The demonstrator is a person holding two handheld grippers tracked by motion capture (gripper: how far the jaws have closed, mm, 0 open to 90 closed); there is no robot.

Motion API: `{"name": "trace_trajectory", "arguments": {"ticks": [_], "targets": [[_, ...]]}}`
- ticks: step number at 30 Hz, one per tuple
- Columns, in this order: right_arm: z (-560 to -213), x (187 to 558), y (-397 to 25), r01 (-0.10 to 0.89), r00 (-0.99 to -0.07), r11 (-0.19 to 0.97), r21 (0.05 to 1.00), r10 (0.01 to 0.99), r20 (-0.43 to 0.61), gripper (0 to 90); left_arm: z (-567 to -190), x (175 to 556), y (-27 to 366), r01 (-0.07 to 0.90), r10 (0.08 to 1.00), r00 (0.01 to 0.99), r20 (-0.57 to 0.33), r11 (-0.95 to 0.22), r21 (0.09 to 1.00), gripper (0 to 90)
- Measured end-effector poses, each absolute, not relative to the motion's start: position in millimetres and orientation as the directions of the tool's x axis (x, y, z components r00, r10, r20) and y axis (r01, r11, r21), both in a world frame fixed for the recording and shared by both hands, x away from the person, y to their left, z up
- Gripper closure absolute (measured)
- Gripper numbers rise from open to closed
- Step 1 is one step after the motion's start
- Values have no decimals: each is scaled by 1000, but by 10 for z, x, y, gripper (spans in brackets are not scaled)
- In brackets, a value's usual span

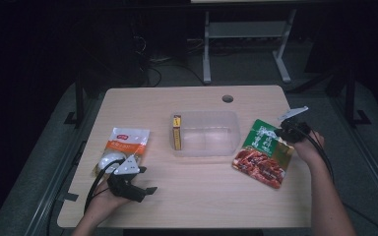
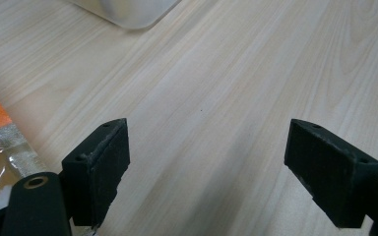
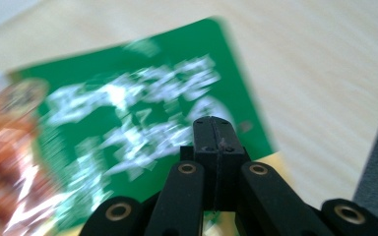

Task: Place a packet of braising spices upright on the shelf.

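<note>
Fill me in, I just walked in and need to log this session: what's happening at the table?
A person works with a gripper in each hand. The right gripper is shut on the edge of a green and red food pouch, right of a clear plastic bin that holds a small yellow box. The left gripper is open over bare table, beside an orange and white pouch. Neither pouch is in the bin.

My left gripper [image 1: 145,189] sits low at the near left, jaws spread wide apart, pointing right. My right gripper [image 1: 279,132] is extended at the far right, jaws pressed together, forearm [image 1: 325,196] angled up from the bottom edge.
</note>
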State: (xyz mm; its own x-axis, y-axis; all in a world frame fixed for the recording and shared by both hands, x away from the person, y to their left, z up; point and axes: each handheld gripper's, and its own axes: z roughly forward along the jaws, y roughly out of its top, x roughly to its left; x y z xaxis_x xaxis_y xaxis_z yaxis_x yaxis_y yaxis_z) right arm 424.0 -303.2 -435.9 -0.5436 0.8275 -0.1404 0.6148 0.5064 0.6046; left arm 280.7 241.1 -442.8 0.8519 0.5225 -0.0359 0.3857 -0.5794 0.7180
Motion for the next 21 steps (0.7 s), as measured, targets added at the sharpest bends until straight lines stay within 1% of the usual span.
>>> {"name": "trace_trajectory", "arguments": {"ticks": [2,4,7,11,21], "targets": [[-4399,4349,-3085,634,-520,494,594,842,-145,900,-4430,2810,2401,380,514,857,-32,-589,713,168],[-4439,4428,-3105,636,-513,460,619,852,-106,900,-4438,2808,2384,387,517,855,-41,-584,714,168],[-4512,4507,-3085,644,-508,459,612,855,-106,900,-4439,2812,2380,382,511,859,-37,-590,711,168],[-4576,4540,-3113,661,-491,444,605,865,-98,900,-4440,2808,2374,378,508,861,-34,-593,711,168],[-4610,4530,-3095,668,-524,472,576,848,-87,900,-4443,2796,2353,379,506,862,-38,-593,710,168]]}}
